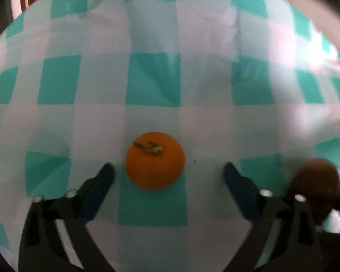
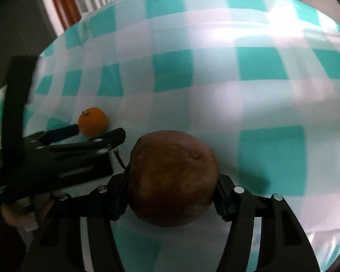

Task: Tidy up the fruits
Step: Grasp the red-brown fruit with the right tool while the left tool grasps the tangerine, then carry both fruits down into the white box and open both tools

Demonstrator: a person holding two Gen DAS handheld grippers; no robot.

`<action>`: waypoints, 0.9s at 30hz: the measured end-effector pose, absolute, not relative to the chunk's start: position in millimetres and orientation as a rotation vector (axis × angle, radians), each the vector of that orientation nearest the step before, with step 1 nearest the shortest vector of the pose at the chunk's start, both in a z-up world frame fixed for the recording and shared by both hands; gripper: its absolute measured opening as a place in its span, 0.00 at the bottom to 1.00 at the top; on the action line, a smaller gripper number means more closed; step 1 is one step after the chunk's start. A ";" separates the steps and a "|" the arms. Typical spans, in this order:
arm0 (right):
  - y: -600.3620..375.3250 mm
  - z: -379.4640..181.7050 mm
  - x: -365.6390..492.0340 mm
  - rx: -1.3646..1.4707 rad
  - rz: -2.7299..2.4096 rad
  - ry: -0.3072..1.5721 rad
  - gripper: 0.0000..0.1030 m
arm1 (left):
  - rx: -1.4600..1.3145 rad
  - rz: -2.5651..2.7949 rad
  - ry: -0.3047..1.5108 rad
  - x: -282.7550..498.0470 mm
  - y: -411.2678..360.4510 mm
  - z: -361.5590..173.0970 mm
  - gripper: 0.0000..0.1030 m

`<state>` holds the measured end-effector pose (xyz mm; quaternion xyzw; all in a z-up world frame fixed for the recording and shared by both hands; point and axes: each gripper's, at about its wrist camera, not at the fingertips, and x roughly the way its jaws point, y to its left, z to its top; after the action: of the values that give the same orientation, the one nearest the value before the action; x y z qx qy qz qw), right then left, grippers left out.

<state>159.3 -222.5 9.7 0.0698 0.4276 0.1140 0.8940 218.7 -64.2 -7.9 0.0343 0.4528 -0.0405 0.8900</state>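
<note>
Two fruits are being collected: the brown fruit (image 2: 172, 179) is clamped by the right gripper (image 2: 170, 195); the orange (image 1: 154, 160) lies ungrasped between the left gripper's (image 1: 168, 172) open jaws; sorting remains.

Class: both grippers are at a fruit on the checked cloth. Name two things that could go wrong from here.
1. The left gripper is open around the orange, which sits nearer one finger; closing off-centre could roll it away.
2. The right gripper seems to pinch the brown fruit near its base; the round fruit might slip when lifted.
</note>
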 end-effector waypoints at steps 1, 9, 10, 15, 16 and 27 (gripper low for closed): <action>-224.3 9.8 155.4 0.149 0.232 0.886 0.57 | 0.081 -0.096 0.931 216.4 -66.0 -6.8 0.59; -219.4 9.8 104.1 0.195 0.255 0.899 0.57 | 0.058 -0.113 0.864 138.9 -39.4 11.5 0.43; -218.6 12.0 93.8 0.200 0.262 0.895 0.57 | 0.044 -0.110 0.851 119.7 -30.8 16.8 0.43; -196.2 21.3 35.6 0.189 0.311 0.878 0.57 | 0.020 -0.098 0.789 29.2 3.3 35.9 0.43; -188.8 22.9 27.1 0.182 0.319 0.875 0.57 | 0.012 -0.094 0.776 7.5 11.9 39.5 0.43; -51.2 55.9 -135.6 -0.068 0.604 0.783 0.57 | -0.058 0.019 0.662 -216.1 125.6 71.0 0.43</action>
<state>-135.6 -51.2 55.9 -0.0326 0.3758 0.2899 0.8796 -216.1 125.6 71.0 -0.0287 0.3250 0.0091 0.9452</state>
